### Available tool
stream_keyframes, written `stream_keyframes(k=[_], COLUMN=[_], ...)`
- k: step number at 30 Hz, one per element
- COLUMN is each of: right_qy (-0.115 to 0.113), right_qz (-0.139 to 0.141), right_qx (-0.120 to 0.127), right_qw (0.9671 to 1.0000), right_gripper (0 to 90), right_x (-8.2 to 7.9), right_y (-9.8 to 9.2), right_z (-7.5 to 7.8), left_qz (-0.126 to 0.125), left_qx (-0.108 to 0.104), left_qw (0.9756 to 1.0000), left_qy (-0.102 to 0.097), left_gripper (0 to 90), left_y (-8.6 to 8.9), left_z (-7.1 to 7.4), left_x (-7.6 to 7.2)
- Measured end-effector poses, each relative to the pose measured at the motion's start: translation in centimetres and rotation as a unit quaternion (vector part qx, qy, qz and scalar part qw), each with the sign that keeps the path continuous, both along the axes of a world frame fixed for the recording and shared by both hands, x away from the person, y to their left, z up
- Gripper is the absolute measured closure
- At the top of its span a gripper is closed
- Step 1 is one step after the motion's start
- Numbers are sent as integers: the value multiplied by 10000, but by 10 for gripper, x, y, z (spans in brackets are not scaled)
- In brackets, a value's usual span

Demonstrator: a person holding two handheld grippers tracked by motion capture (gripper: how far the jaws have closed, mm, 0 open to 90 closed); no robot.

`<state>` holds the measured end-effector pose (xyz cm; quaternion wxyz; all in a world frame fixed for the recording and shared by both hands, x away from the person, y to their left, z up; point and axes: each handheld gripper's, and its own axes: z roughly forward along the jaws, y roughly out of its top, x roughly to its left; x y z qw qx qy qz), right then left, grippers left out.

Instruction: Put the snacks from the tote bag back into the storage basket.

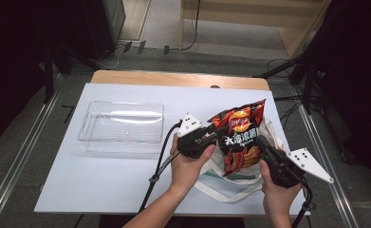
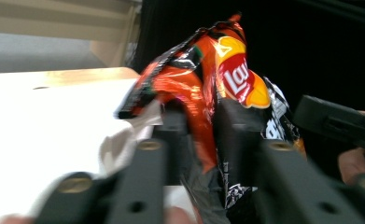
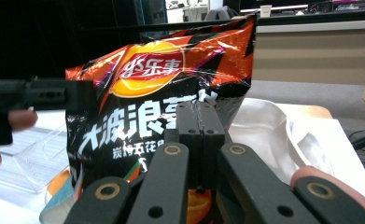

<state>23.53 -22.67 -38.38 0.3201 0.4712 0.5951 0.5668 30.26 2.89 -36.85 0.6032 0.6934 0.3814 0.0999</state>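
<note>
White laminate covers the table (image 1: 102,185), a flat rectangle with a strip of bare wood along its far edge. From the high view one clear plastic tray (image 1: 121,127) sits on the left half, shallow, square-cornered and glossy, well apart from both hands. Right of centre lies one white cloth bag (image 1: 230,183) with soft looped handles, slumped and creased. One crisp packet (image 1: 240,135) stands up out of its mouth, shiny crinkled foil in orange, red and black with a yellow logo disc.

Two black grippers meet at the packet, each with a grey three-cornered plate and a trailing cable. The left gripper (image 1: 211,137) comes at the packet's left edge; the left gripper view shows what the high view hides, foil pinched between its two jaws, which are closed on the packet edge. The right gripper (image 1: 264,142) reaches in from the packet's right side. The right gripper view shows its jaws pressed flat together with no gap, in front of the packet's printed face; I cannot tell whether any foil is caught between them. That view also shows white lettering on the packet and the cloth bag's pale, wrinkled lining to the right.
</note>
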Motion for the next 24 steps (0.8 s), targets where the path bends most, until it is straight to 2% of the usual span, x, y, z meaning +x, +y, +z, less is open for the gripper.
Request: stream_keyframes(k=[1, 2, 6, 9, 11, 15, 17, 20, 24], right_qy=[28, 3, -22, -77, -103, -1, 222, 456, 813], right_qz=[11, 1, -23, -51, -11, -48, 28, 71, 111], right_qx=[-5, -13, -28, -147, -181, -196, -132, -136, -279], right_qw=[10000, 10000, 10000, 9998, 9998, 9998, 9997, 9988, 9962], right_gripper=[900, 900, 900, 900, 795, 561, 469, 406, 358], right_x=[-1, -2, -5, -7, -9, -10, -8, -8, -14], right_y=[0, -1, -3, -6, -8, -10, -12, -15, -18], right_z=[-1, -2, -2, -4, -5, -13, -21, -34, -52], left_qz=[-37, -50, -315, -491, -564, -652, -712, -817, -964], left_qx=[43, 102, 12, -95, -140, -173, -216, -221, -237], left_qw=[10000, 9999, 9993, 9985, 9978, 9967, 9961, 9947, 9922], left_qy=[-6, -72, -188, -213, -306, -441, -473, -577, -750], left_gripper=[860, 896, 900, 900, 900, 900, 900, 900, 900], left_y=[0, -1, 0, 1, 1, 2, 4, 8, 12], left_z=[1, 2, 7, 12, 16, 22, 24, 30, 37], left_x=[0, -1, -2, -2, -3, -4, -4, -4, -6])
